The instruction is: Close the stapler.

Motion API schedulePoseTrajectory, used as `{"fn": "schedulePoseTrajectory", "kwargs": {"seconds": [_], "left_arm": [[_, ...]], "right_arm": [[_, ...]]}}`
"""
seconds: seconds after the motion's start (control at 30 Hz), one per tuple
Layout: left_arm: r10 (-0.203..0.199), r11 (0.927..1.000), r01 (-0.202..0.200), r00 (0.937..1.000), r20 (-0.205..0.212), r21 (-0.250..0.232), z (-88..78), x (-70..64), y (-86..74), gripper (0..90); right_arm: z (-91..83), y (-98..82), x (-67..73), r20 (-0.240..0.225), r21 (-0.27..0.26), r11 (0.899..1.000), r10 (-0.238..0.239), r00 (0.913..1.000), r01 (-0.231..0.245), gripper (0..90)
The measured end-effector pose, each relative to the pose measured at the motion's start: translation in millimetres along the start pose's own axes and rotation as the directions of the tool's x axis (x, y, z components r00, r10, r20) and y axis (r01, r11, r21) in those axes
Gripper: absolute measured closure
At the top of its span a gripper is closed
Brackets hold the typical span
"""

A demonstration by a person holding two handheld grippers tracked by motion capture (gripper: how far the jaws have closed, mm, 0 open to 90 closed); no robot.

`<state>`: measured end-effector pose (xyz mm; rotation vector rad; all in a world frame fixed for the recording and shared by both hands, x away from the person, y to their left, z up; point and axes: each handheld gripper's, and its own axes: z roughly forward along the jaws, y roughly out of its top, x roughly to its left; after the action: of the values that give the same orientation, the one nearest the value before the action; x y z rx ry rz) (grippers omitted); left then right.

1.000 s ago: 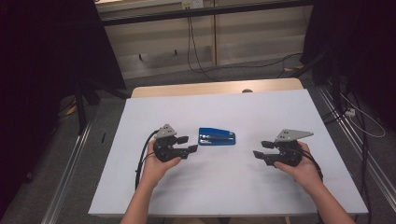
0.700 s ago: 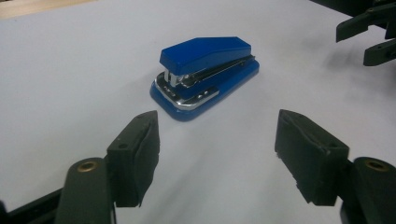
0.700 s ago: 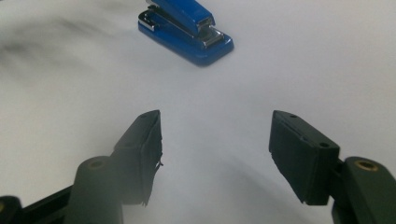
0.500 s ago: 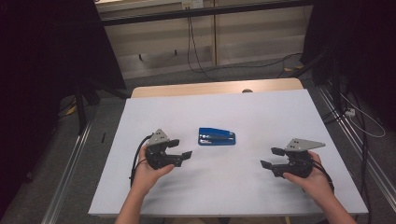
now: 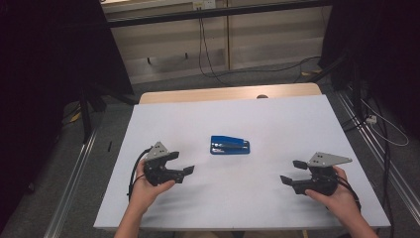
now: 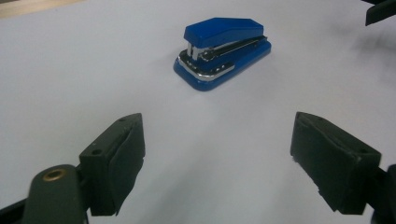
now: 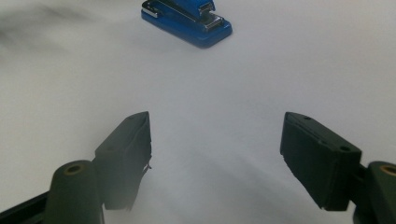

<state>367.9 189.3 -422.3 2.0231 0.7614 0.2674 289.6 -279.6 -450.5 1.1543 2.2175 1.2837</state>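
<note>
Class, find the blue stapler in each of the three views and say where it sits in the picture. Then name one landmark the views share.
High view: blue stapler just above centre, on the white table.
Left gripper view: stapler upper middle, beyond the open jaws.
Right gripper view: stapler at the top edge, left of centre.
Shared landmark: the white table surface under it.

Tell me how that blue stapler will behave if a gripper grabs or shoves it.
The stapler looks rigid plastic and metal, so probably stiff. Its flat base on the table suggests sliding, not rolling. The glossy sloped top may slip between fingers.

Stapler (image 7: 187, 17) top cut off
</note>
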Motion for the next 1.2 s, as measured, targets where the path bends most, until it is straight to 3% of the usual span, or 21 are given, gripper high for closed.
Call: {"fn": "schedulePoseTrajectory", "kwargs": {"seconds": [0.6, 1.2], "left_arm": [[-0.032, 0.9993, 0.031, 0.9991, -0.028, -0.022, -33.3, 12.3, -23.6, 13.4], [-0.052, 0.9982, 0.051, 0.9983, -0.026, -0.032, -42.7, 17.2, -33.4, 12.6]], "right_arm": [[-1.9, -1.0, 0.7, -0.004, -0.016, 1.000, -0.010, 0.9999, 0.010, 22.3], [-1.9, -0.6, 1.7, -0.021, -0.027, 0.999, -0.019, 0.9996, 0.018, 21.9]]}}
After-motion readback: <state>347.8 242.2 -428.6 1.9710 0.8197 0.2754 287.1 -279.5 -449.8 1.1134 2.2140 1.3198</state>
